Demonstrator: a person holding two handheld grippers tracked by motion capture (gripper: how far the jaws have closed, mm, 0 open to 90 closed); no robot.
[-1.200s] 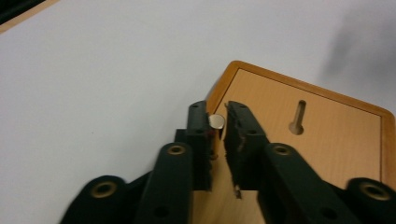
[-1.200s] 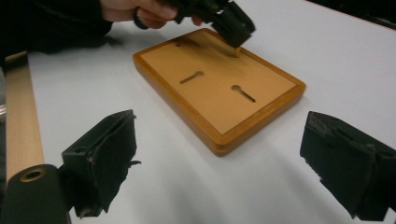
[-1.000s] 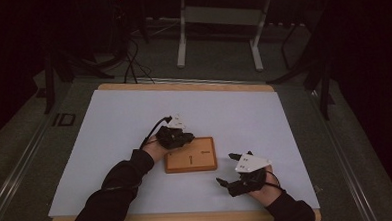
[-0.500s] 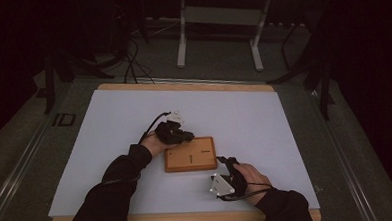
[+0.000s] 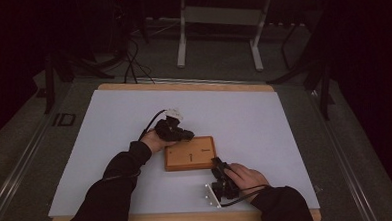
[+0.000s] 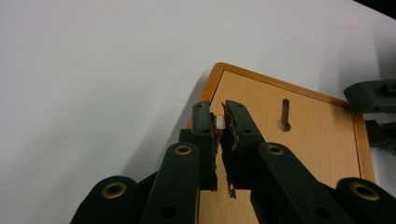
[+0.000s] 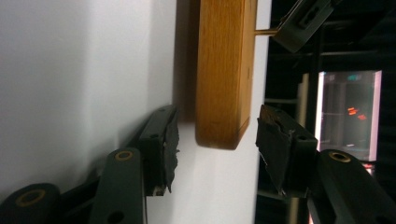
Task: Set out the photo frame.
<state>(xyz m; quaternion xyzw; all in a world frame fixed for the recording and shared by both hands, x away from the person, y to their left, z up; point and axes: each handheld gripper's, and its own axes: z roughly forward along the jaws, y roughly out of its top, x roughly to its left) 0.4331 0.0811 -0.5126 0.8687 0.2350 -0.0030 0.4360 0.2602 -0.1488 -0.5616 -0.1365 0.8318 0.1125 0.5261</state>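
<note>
Right gripper has swung in from the board's right to its near corner, jaws wide astride the board, not yet gripping. Left gripper pinches a small peg over the board. Board mid-surface; insertion remains.

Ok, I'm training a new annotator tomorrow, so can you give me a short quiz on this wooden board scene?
1. True or false: the right gripper is shut on the wooden board.
2. What does the board lie on? A) a white sheet B) a metal tray C) a folded towel
3. Fill in: the thin peg at the board's top face is pinched by the ___ gripper.

Key:
1. False: its jaws stand open on either side of the board's corner.
2. A.
3. Left: the left gripper has its jaws closed on the peg.
</note>
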